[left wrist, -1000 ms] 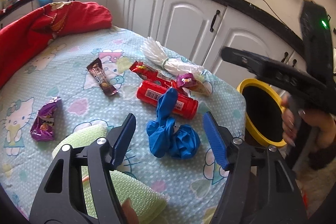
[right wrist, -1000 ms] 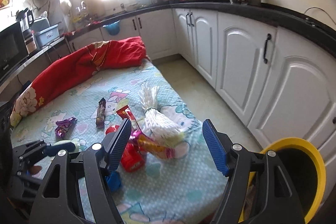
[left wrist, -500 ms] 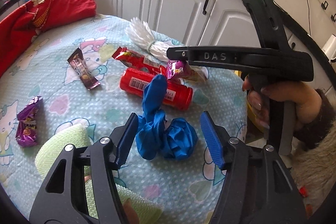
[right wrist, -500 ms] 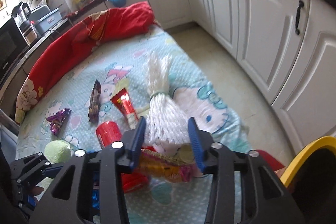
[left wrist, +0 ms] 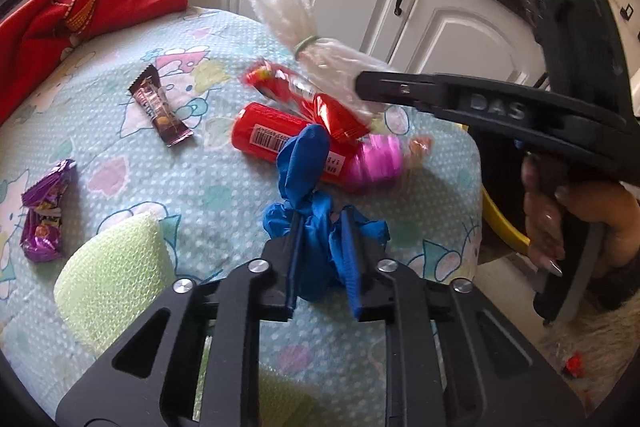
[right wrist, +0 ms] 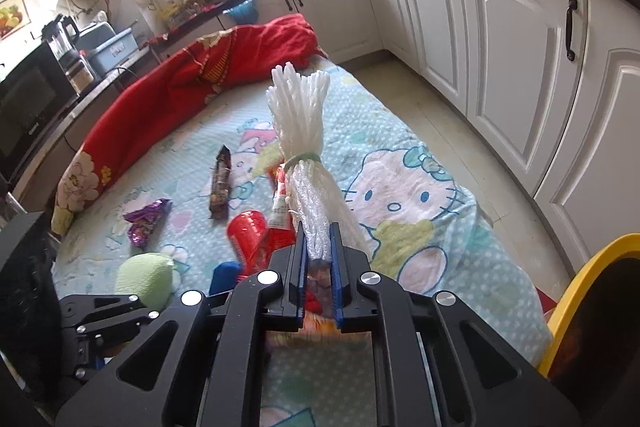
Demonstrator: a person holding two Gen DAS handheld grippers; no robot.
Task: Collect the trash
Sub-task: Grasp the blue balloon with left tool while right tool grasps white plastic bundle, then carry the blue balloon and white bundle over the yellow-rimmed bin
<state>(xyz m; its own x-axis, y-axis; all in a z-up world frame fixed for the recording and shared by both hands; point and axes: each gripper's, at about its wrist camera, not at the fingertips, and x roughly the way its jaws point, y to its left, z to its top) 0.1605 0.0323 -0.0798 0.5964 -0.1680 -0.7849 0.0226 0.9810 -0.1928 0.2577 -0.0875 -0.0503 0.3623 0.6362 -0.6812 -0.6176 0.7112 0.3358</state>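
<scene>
A crumpled blue glove lies on the cartoon-print bedspread. My left gripper is closing on it, and its pads squeeze the glove's near end. A white bundle of plastic strands with a green band stands tilted up. My right gripper is shut on its lower end. In the left wrist view the white bundle hangs above the bed from the right gripper, which a hand holds. Around the glove lie a red can, a red wrapper and a pink wrapper.
A brown snack bar, a purple wrapper and a green foam piece lie to the left. A red blanket covers the far side. A yellow-rimmed bin stands off the bed's right edge. White cabinets line the wall.
My left jaws have closed onto the blue glove. The right gripper came down, shut on the white bundle and raised it off the bedspread.
</scene>
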